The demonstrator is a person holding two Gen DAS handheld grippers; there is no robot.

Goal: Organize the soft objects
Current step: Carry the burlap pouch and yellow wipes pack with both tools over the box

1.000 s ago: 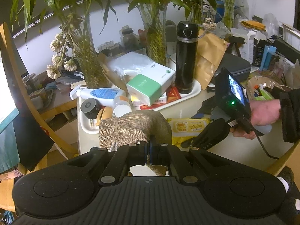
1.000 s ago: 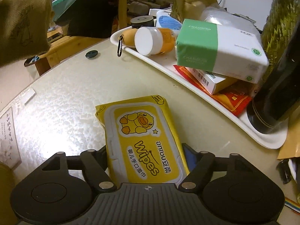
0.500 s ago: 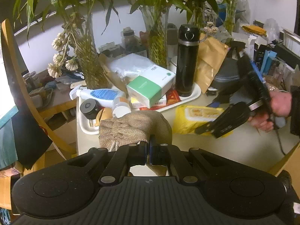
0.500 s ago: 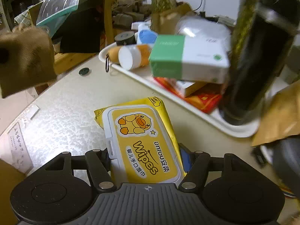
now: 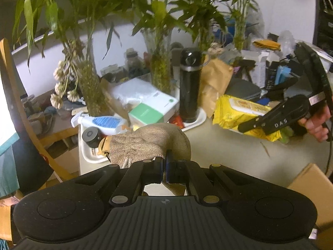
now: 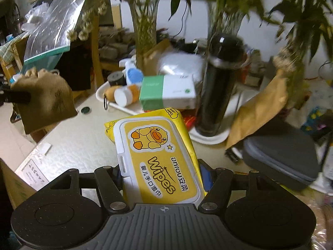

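- Above the pale table [image 6: 79,145], the right gripper [image 6: 161,179] holds the yellow wipes pack [image 6: 158,156] by its near end, one finger on each long side; the pack juts forward, clear of the tabletop, lid and duck picture facing up.
- In the left wrist view the same pack [image 5: 239,112] hangs in the air at the right, with a hand [image 5: 314,125] around the gripper's handle.
- The left gripper [image 5: 165,166] has its jaws pressed almost together on a fold of the burlap pouch [image 5: 152,143], which bulges beyond the fingertips; its drawstring trails down at the left.
- From the right wrist view the pouch [image 6: 44,98] hangs over the table's left edge, off the surface.
- Behind both stands a white tray [image 6: 208,138] with a black flask [image 6: 220,83], a green-and-white tissue box [image 6: 168,92] and some small bottles.
- Vases of bamboo rise behind the tray; blur makes their number hard to tell.
- A grey zip case [image 6: 283,158] lies at the right, near a brown paper bag [image 6: 260,108].
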